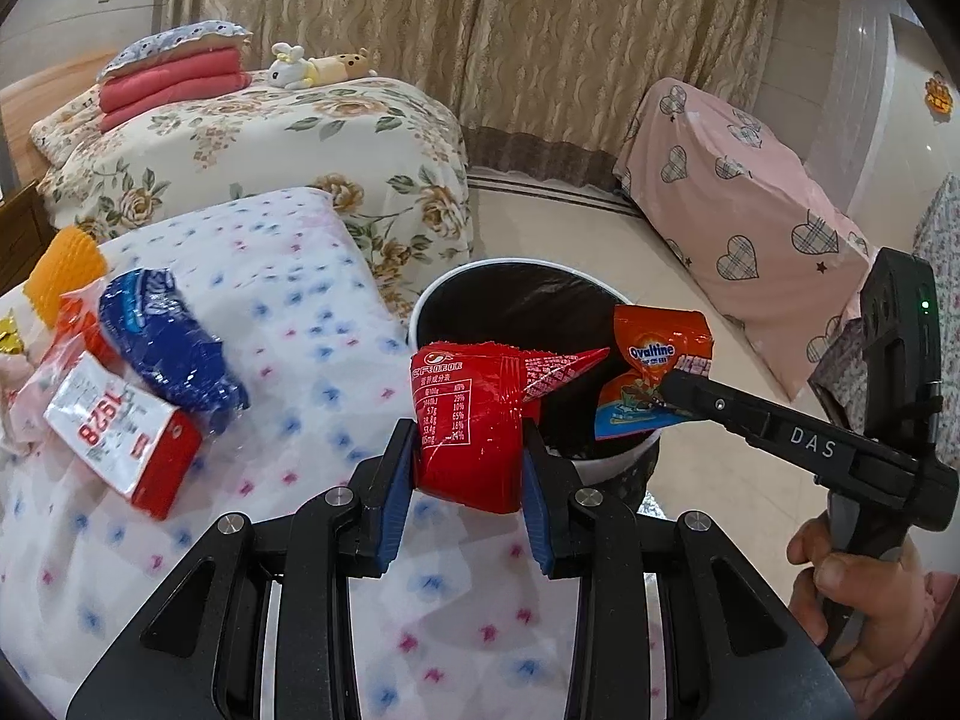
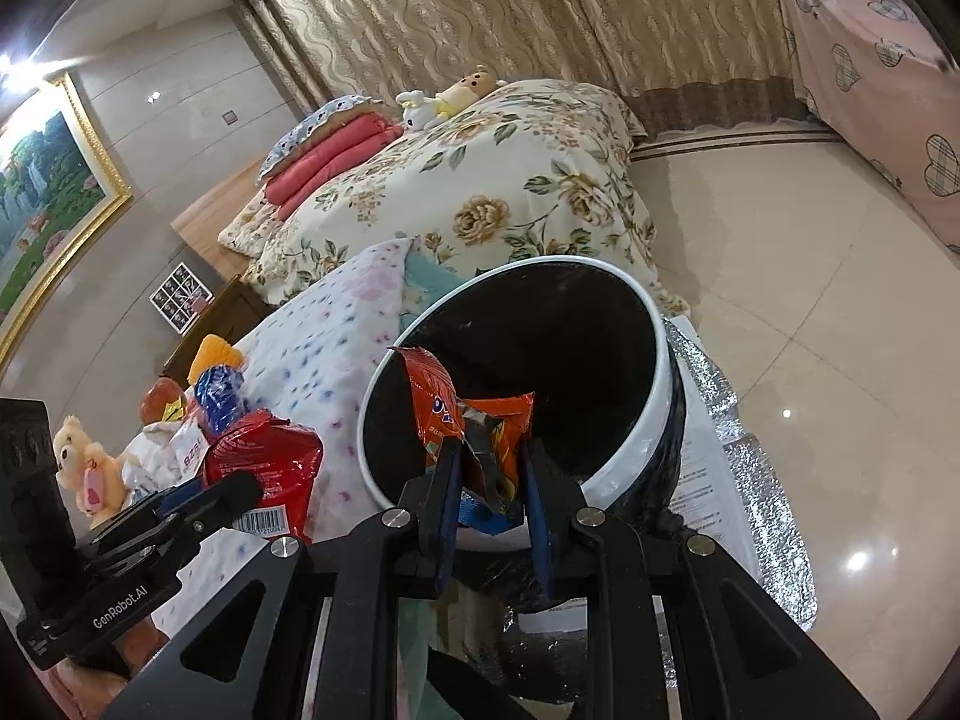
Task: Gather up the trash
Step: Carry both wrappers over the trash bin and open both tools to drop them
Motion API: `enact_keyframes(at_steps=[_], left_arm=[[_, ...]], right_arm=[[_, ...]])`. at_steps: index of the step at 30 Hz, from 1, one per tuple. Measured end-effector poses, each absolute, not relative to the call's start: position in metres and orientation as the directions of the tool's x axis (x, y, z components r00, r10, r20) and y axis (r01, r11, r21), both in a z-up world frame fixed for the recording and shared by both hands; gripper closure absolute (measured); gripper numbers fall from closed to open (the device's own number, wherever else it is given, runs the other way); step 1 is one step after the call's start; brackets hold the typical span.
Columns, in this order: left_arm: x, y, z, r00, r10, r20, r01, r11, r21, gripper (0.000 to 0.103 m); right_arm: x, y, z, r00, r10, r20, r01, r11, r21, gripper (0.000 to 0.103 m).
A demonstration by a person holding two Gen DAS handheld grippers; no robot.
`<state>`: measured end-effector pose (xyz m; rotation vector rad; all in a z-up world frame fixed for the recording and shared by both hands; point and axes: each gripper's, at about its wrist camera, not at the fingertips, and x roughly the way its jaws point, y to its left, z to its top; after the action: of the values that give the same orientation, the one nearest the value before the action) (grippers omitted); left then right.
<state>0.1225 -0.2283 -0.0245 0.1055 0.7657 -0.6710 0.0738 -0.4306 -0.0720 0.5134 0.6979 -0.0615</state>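
My left gripper is shut on a red snack bag and holds it at the near rim of the white trash bin with its black liner. My right gripper is shut on an orange Ovaltine wrapper over the bin's mouth; it also shows in the left wrist view, with the right gripper coming in from the right. The red bag and left gripper show at lower left of the right wrist view.
On the dotted white cloth lie a blue wrapper, a red-and-white packet and an orange foam net. A floral bed stands behind. A pink-covered piece of furniture is right. A silver foil mat lies under the bin.
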Motion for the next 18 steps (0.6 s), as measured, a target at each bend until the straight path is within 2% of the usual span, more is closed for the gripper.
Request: enact_keyframes(at_steps=[18], left_arm=[[0.141, -0.258, -0.026, 0.506, -0.522, -0.687, 0.605, 0.782, -0.149, 0.072]], right_arm=[[0.093, -0.453, -0.075, 0.745, 0.101, -0.659, 0.251, 0.873, 0.418, 0.083]])
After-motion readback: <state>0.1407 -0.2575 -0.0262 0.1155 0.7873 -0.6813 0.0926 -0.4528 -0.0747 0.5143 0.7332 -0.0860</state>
